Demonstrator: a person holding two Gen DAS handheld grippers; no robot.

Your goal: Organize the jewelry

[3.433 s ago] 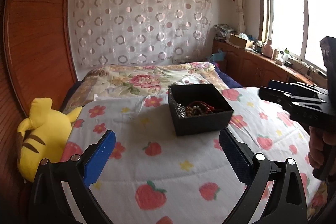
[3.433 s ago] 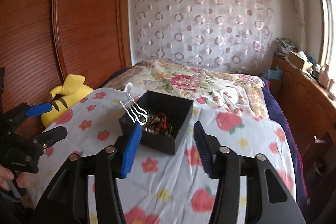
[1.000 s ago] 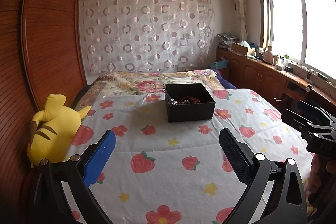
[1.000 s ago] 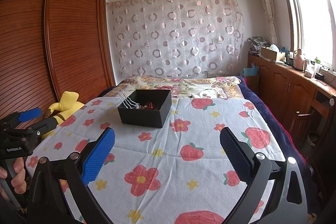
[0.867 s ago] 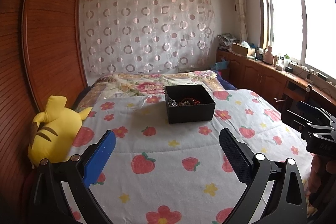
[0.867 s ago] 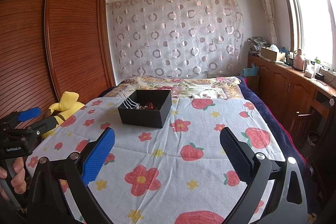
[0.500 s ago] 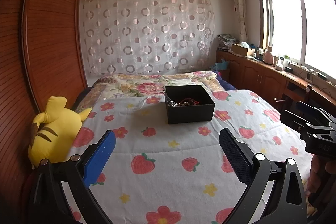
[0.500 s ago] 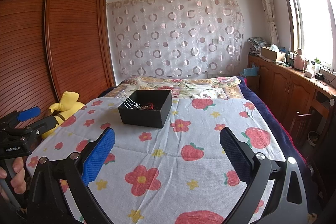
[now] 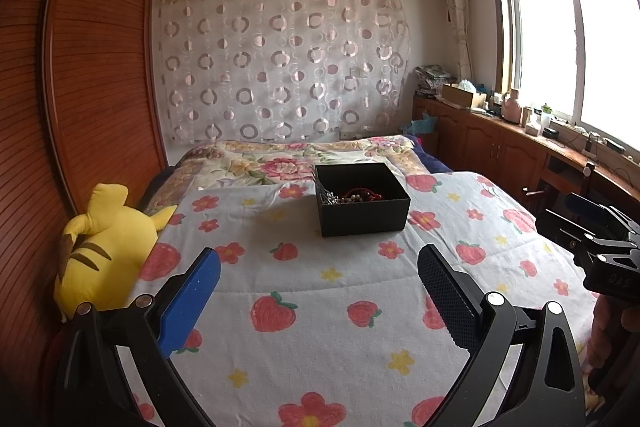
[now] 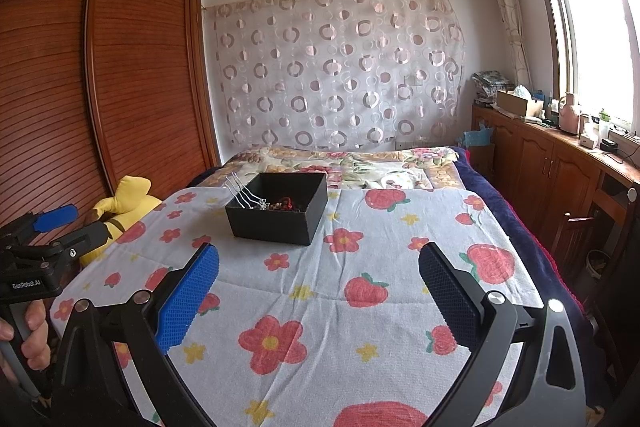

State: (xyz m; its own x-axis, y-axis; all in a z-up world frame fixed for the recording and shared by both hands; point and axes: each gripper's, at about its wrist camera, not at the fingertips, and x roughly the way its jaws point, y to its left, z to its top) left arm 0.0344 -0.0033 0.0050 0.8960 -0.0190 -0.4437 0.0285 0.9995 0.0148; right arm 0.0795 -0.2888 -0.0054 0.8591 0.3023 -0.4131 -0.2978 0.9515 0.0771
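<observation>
The jewelry (image 9: 357, 194), a tangle of red and dark beads with silvery wire pieces, lies inside a black box (image 9: 362, 215) on the strawberry-print bedspread (image 9: 320, 307). The left gripper (image 9: 318, 291) and the right gripper (image 10: 318, 285) hover well short of the box, each with fingers spread wide and empty.

Box on the bed
The box (image 9: 362, 201) sits mid-bed (image 9: 320, 291), jewelry (image 9: 356, 194) inside; a plush toy (image 9: 104, 247) lies left.
</observation>
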